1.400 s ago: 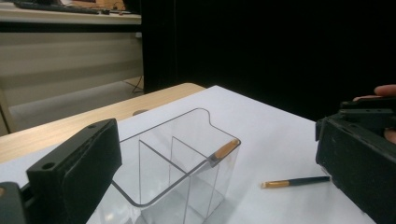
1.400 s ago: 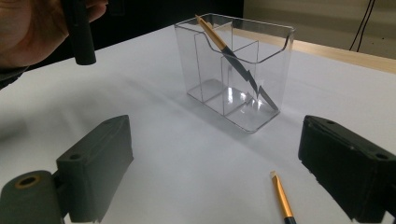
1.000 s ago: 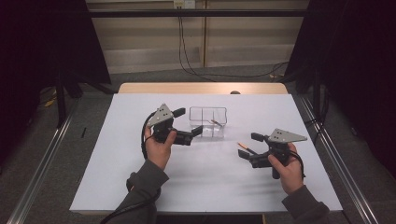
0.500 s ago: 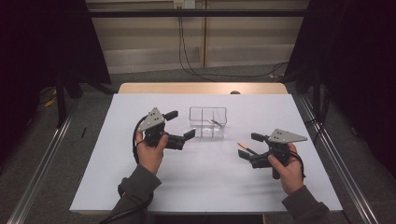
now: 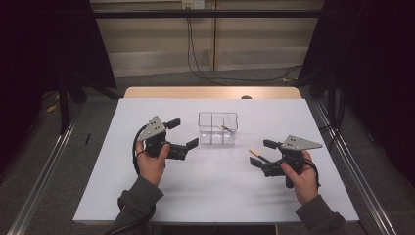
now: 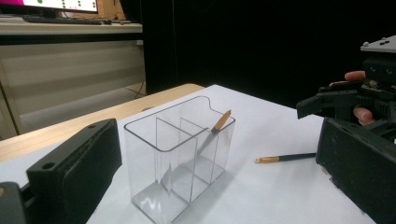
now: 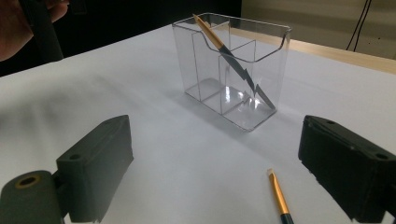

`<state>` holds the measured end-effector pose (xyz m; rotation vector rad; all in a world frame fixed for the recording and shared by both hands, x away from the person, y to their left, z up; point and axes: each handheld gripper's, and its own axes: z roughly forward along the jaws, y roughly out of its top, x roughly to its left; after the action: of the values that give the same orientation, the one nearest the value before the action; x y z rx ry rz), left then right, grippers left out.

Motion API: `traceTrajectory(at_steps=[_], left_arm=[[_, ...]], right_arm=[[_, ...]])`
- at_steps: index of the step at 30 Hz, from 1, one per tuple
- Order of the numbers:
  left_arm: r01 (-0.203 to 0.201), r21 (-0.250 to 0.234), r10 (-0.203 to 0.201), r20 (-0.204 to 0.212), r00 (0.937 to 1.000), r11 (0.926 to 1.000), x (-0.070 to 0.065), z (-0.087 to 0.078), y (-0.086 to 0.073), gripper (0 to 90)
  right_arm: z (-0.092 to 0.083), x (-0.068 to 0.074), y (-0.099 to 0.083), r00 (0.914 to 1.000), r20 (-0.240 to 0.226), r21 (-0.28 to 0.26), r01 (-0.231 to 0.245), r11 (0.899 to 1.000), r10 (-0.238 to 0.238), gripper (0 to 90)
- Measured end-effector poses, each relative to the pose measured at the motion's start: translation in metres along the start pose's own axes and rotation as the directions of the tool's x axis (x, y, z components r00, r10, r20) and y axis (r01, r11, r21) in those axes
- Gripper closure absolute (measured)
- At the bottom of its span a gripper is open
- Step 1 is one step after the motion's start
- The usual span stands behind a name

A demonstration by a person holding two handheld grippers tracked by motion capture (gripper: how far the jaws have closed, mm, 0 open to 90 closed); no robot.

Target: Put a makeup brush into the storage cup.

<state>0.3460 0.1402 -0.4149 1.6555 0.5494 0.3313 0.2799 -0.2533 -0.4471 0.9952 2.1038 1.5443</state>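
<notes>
A clear plastic box (image 5: 218, 128) with three compartments stands at the table's middle. A thin brush (image 5: 226, 128) with a gold end leans inside its right compartment. In the right gripper view the same leaning brush (image 7: 229, 56) crosses the box (image 7: 233, 70). A second brush (image 5: 258, 155) lies flat on the white tabletop right of the box. My left gripper (image 5: 183, 133) hovers open to the left of the box, holding nothing. My right gripper (image 5: 262, 152) is open, its jaws straddling the lying brush (image 7: 279, 196) from short of it.
The white table (image 5: 210, 196) has a wooden strip along its far edge. Metal rails run along the floor on both sides. In the left gripper view the box (image 6: 180, 158) sits close ahead, with the other gripper (image 6: 355, 100) beyond the lying brush (image 6: 285, 158).
My left gripper has drawn back to the left, away from the box, and stays open. The right gripper has held still.
</notes>
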Motion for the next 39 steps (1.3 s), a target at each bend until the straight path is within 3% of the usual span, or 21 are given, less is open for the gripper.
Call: traceTrajectory(at_steps=[39], left_arm=[[0.011, 0.016, -0.011, -0.018, 0.9998, 0.9998, 0.005, -0.023, -0.013, 0.0]], right_arm=[[0.0, 0.0, 0.0, 1.0, 0.002, 0.002, 0.002, 1.0, -0.002, 9.3]])
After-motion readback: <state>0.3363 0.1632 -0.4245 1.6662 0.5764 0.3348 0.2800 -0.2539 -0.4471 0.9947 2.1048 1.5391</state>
